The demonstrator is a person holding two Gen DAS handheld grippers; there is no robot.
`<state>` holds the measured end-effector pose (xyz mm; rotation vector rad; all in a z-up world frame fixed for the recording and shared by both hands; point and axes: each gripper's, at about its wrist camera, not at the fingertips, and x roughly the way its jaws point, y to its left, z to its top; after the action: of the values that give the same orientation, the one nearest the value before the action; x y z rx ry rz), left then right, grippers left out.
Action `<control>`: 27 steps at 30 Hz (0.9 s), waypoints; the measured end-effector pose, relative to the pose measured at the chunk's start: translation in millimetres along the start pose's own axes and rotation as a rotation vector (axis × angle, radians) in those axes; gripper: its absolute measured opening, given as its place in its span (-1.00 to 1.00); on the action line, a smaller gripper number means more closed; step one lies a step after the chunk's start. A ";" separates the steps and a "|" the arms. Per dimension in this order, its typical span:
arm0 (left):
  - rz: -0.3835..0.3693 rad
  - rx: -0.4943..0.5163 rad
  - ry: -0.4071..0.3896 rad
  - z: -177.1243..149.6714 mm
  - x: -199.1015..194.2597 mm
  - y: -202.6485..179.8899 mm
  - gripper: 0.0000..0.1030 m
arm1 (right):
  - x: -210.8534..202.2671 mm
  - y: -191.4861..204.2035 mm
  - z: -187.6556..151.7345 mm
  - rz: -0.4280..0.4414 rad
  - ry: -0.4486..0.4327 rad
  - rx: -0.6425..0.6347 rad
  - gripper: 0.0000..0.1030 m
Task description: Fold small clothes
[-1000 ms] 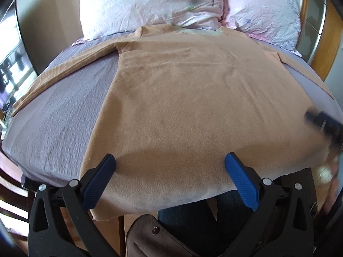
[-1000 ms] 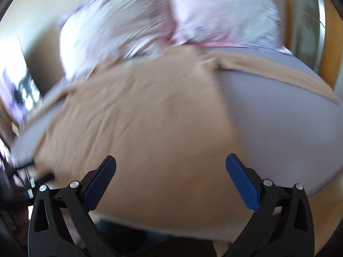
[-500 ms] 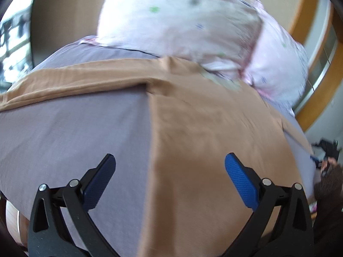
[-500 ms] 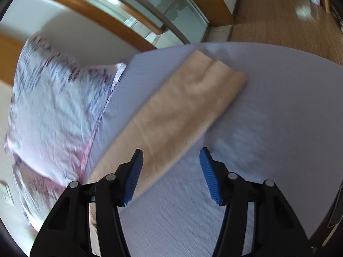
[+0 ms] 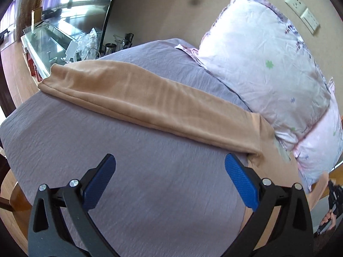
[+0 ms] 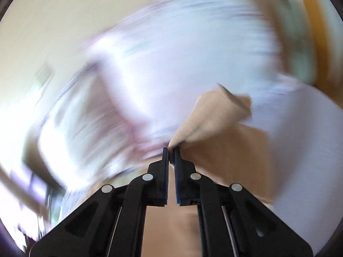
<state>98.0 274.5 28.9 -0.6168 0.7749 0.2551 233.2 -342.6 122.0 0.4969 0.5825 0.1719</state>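
A tan long-sleeved shirt lies on a bed with a lilac sheet (image 5: pixel 150 182). In the left wrist view its left sleeve (image 5: pixel 145 102) stretches flat toward the bed's far left edge. My left gripper (image 5: pixel 170 181) is open and empty, above bare sheet just short of the sleeve. In the right wrist view my right gripper (image 6: pixel 170 152) is shut on the tan shirt's right sleeve (image 6: pixel 210 117), lifted off the bed and bunched at the fingertips. That view is heavily blurred.
Two white and pink floral pillows (image 5: pixel 268 64) stand at the head of the bed against a beige wall. A glass-topped stand with bottles and clutter (image 5: pixel 64 45) sits past the bed's left edge. The other hand and tool show at far right (image 5: pixel 332 203).
My right gripper has closed on the right sleeve and lifted it, swinging fast. My left gripper has turned left, from the shirt's body to the left sleeve, still open.
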 end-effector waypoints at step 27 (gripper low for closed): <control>-0.106 -0.410 -0.032 31.8 17.9 61.3 0.70 | 215.6 202.4 -147.3 0.028 0.465 -0.719 -0.18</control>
<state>102.3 342.4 7.6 -1.0350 0.6604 0.3290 324.3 -44.9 11.5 -0.2454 0.9111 0.5091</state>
